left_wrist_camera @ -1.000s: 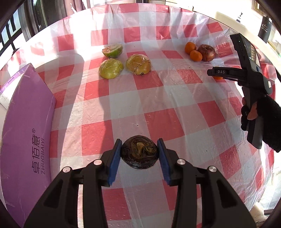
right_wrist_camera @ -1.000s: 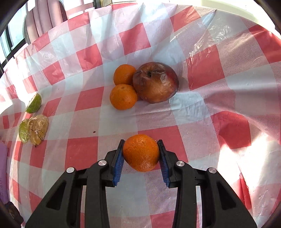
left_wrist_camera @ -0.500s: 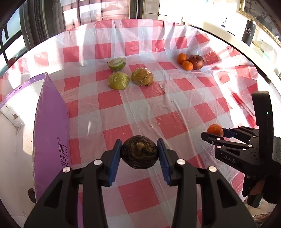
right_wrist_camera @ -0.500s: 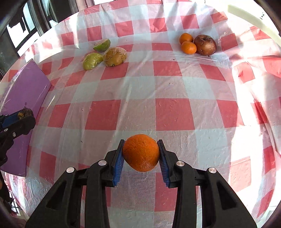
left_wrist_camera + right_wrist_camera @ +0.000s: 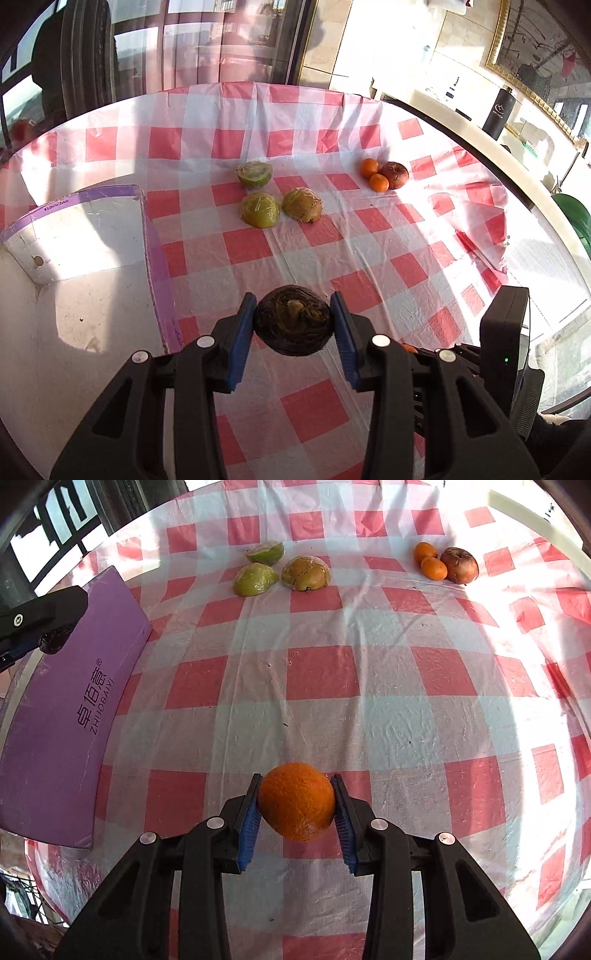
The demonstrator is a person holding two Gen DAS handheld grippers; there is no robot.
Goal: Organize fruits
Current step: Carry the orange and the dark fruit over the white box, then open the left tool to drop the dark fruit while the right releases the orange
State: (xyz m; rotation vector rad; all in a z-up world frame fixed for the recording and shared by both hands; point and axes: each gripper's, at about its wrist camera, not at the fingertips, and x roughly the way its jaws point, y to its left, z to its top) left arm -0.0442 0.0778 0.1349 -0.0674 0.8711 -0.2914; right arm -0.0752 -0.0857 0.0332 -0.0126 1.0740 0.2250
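Observation:
My left gripper (image 5: 293,326) is shut on a dark rotten fruit (image 5: 293,320) and holds it above the near table edge, beside the open purple box (image 5: 92,240). My right gripper (image 5: 296,805) is shut on an orange (image 5: 297,801) above the checked cloth. At the far side lie three wrapped green and yellow fruit pieces (image 5: 280,568), also in the left wrist view (image 5: 277,199). Far right are two small oranges (image 5: 428,561) and a brown apple (image 5: 460,565).
The red and white checked tablecloth (image 5: 369,672) covers a round table. The purple box's side (image 5: 74,701) stands at the table's left edge, with the left gripper's body (image 5: 33,620) over it. A black bottle (image 5: 498,110) stands on a counter beyond the table.
Both grippers have pulled back and risen from the table with their fruit. The left one now sits beside the open purple box; the fruit groups look farther away.

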